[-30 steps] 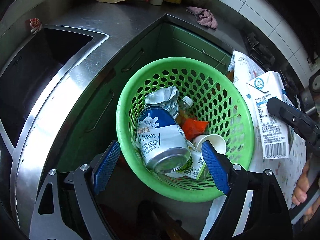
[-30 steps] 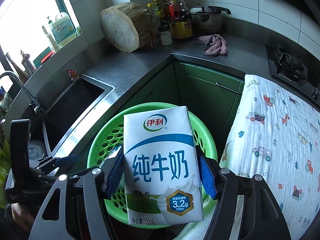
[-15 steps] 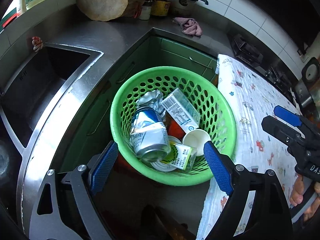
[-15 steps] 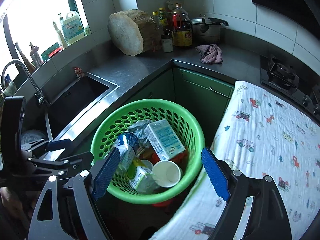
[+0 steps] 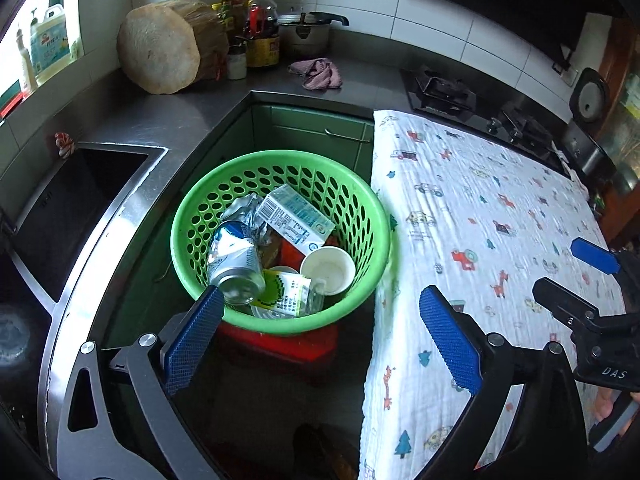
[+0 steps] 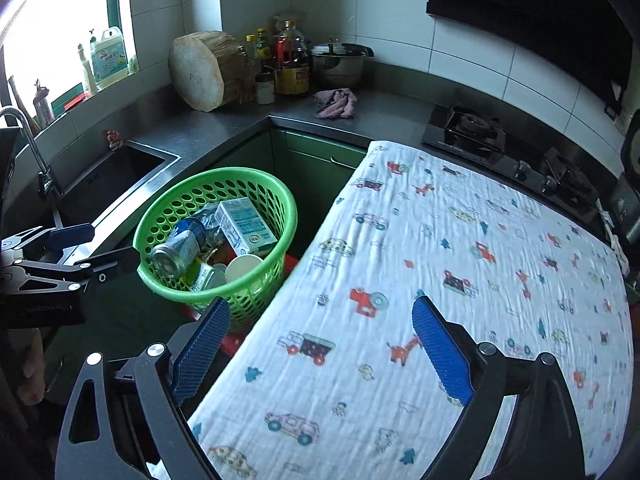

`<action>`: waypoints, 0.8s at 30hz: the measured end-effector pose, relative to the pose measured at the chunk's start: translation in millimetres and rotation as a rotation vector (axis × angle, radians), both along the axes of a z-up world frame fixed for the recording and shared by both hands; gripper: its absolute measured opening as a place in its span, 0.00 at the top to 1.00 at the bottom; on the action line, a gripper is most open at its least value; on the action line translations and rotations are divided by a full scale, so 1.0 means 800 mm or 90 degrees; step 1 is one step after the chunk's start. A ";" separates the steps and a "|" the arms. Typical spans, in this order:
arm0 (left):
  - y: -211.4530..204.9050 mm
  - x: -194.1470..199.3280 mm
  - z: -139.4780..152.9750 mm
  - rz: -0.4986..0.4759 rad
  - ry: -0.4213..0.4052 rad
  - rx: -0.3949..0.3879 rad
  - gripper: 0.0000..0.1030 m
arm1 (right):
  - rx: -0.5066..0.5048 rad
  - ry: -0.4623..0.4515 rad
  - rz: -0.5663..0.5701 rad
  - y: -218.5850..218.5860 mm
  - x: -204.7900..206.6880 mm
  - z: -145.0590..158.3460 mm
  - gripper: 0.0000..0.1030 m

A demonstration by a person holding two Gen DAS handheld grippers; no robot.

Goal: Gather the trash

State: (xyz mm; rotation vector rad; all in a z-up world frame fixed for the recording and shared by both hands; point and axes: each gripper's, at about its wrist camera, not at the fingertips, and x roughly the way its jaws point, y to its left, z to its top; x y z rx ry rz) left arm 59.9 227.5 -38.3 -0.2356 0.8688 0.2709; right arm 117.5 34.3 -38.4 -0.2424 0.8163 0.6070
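A green perforated basket [image 5: 360, 208] [image 6: 288, 216] stands on a red stool between the sink counter and a cloth-covered table. In it lie a milk carton [image 5: 294, 220] [image 6: 244, 230], a crushed can [image 5: 234, 260] [image 6: 178, 246], a paper cup [image 5: 328, 270] [image 6: 244, 268], crumpled foil and a green-white packet [image 5: 286, 294]. My left gripper [image 5: 320, 344] is open and empty, above the basket's near rim. My right gripper [image 6: 320, 352] is open and empty over the table's near left edge; it also shows in the left wrist view [image 5: 576, 276].
The table carries a white cloth with cartoon prints [image 6: 460, 280] [image 5: 480, 220]. A steel sink [image 5: 72, 200] [image 6: 112, 176] lies left. The corner counter holds a wooden chopping block [image 6: 200, 70], bottles, a pot [image 6: 338, 62] and a pink rag [image 6: 334, 102]. A gas hob [image 6: 476, 130] sits behind the table.
My right gripper opened and dropped the milk carton into the basket, then drew back right over the table. My left gripper pulled back and up from the basket.
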 end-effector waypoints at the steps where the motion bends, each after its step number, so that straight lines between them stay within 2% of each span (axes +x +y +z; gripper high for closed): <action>1: -0.009 -0.002 0.001 -0.002 -0.002 0.005 0.05 | 0.004 0.001 -0.006 -0.009 -0.004 0.000 0.12; 16: -0.117 -0.037 0.034 -0.030 -0.055 0.075 0.05 | 0.050 -0.016 -0.077 -0.117 -0.053 0.012 0.10; 24: -0.149 -0.043 0.036 -0.037 -0.064 0.072 0.05 | 0.066 -0.012 -0.106 -0.151 -0.064 0.010 0.10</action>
